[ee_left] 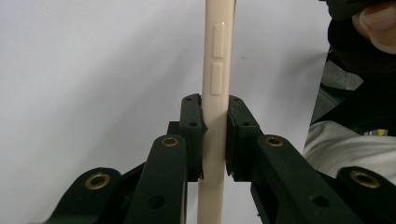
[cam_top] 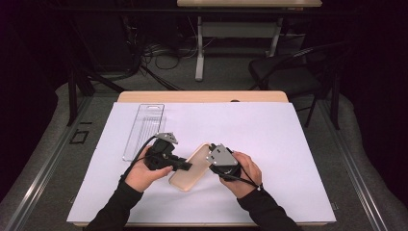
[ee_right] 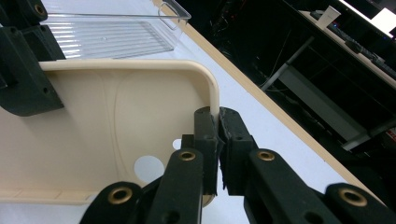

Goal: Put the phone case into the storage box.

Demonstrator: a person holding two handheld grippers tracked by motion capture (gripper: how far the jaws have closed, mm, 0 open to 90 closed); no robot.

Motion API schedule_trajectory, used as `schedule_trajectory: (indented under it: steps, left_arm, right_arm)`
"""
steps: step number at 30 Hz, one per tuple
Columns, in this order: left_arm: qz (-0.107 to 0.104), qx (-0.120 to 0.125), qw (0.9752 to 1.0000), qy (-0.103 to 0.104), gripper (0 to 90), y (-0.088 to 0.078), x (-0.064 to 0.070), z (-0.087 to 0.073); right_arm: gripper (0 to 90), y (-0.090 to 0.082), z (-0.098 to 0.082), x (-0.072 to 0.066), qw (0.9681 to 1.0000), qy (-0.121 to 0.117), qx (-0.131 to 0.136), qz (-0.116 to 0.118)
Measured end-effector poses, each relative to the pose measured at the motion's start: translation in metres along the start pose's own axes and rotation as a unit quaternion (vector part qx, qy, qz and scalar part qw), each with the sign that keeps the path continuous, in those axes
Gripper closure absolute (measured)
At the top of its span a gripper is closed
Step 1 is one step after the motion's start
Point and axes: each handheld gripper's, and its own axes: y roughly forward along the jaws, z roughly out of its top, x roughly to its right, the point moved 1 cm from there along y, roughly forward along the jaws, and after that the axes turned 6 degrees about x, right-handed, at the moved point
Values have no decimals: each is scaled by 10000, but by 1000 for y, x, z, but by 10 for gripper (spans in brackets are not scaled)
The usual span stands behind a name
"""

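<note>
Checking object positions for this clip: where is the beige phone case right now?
In the high view the beige phone case is held just above the white table cover near the front edge, clamped between the left gripper and right gripper, right of the clear plastic tray.

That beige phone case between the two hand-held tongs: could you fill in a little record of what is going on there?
Item held: beige phone case, lifted off the white sheet
Left tongs: shut on the case's side edge, below its button bumps
Right tongs: shut on the case's rim beside a rounded corner
Hands: one on each tool, the case spanning between them
Nearby: clear plastic tray, lying apart at the far left
</note>
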Motion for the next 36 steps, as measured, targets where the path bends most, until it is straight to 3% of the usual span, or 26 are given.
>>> schedule_trajectory:
  steps: [2, 12, 36]
  left_arm:
    - [76, -11, 9999, 82, 801, 0, 0, 0]
    - [65, -41, 9997, 218, 806, -1, 1, 0]
    - [39, 16, 9998, 205, 808, -2, 1, 0]
  right_arm:
    - [869, 0, 0, 0, 10000, -5, 1, -4]
    - [869, 0, 0, 0, 10000, 7, 9, 10]
    - [854, 0, 0, 1, 9999, 102, 58, 79]
